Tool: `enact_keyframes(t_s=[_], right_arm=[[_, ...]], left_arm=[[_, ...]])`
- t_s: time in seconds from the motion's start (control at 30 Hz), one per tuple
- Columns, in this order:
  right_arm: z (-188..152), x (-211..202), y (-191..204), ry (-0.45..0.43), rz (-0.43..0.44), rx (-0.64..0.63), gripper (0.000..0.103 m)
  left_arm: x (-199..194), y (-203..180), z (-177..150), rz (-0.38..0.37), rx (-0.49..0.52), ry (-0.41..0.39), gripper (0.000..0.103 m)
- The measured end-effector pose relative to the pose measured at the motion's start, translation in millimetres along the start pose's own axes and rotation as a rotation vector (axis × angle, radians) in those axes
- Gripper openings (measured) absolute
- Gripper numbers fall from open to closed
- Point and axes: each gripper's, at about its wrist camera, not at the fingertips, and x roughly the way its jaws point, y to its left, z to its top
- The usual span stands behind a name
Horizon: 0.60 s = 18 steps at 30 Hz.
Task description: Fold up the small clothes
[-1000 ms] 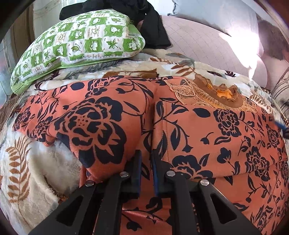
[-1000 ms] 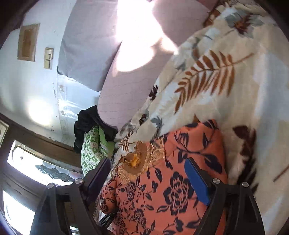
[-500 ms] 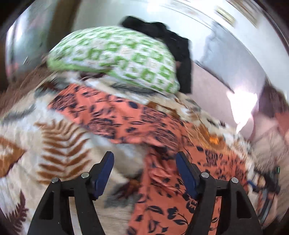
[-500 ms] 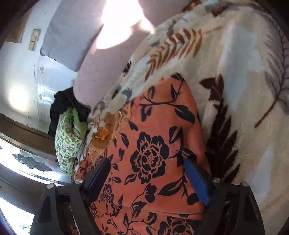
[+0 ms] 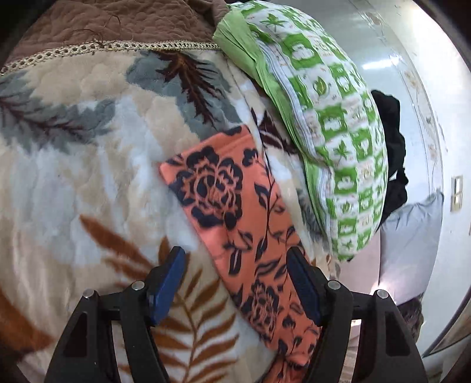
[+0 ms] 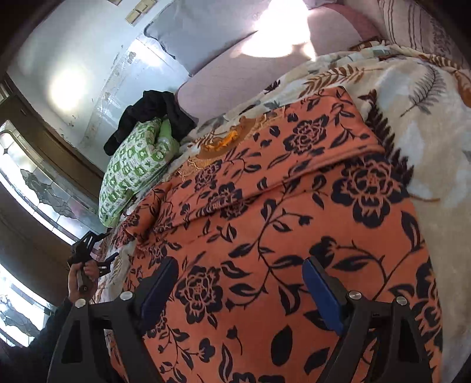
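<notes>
An orange garment with dark blue flowers (image 6: pixel 265 221) lies spread on the bed, its embroidered neckline toward the pillows. In the left wrist view one sleeve of the garment (image 5: pixel 223 200) lies flat on the fleece blanket. My left gripper (image 5: pixel 235 265) is open low over that sleeve, which runs between the fingers nearer the right pad (image 5: pixel 300 282); neither pad presses on it. My right gripper (image 6: pixel 240 282) is open over the garment's body with nothing held. The left gripper (image 6: pixel 103 247) also shows at the far left, in a person's hand (image 6: pixel 82 274).
A green-and-white pillow (image 5: pixel 323 123) lies right beside the sleeve, with black clothing (image 5: pixel 388 132) behind it. The leaf-patterned fleece blanket (image 5: pixel 88 176) covers the bed. A brown quilt (image 5: pixel 117 23) lies beyond it. A grey pillow (image 6: pixel 200 32) leans on the wall.
My left gripper let go of the garment's fold, opened, and swung left with a roll to the sleeve. My right gripper, open throughout, moved over the garment's body.
</notes>
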Motion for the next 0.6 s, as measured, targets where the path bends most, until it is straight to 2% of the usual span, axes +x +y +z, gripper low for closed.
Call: enact_keyframes(t_s=[0.13,0.2,0.23,0.27,0.3,0.37,0.47,0.53,0.6], right_arm=[[-2.9,6.5,4.6,0.0,0.004,-0.051,0.088],[-4.0,12.8,3.7,0.007,0.004,-0.052,0.088],[-4.6,14.4,2.0,0.013,0.005,-0.045,0.088],[-5.0,16.9,0.2,0.017,0.004,-0.036,0.088],[-5.3,18.1,-2.0,0.018,0.003,-0.028,0.088],[-4.8,18.8,-4.6,0.014,0.006,-0.017,0.088],[-3.4,15.7,-6.2,-0.005,0.005,-0.012,0.088],[-1.6,11.1,-7.5,-0.026,0.016,-0.006,0.088],[0.4,5.2,-9.8,-0.053,0.025,0.008,0.088]], left_arm=[[11.2,-5.9,7.4,0.008,0.003,-0.026,0.071],[13.4,-8.4,9.2,0.035,0.005,-0.044,0.07],[14.2,-11.0,10.0,0.081,0.011,-0.06,0.048],[17.1,-12.4,12.0,0.143,0.026,-0.061,0.004],[22.9,-10.9,13.7,0.21,0.031,-0.047,0.005],[25.3,-10.6,13.4,0.219,0.027,-0.064,0.004],[23.9,-36.8,7.5,0.322,0.138,-0.09,0.004],[12.8,-70.5,-3.1,0.355,0.258,-0.146,0.004],[-4.8,-127.6,-29.2,0.336,0.447,-0.205,0.004]])
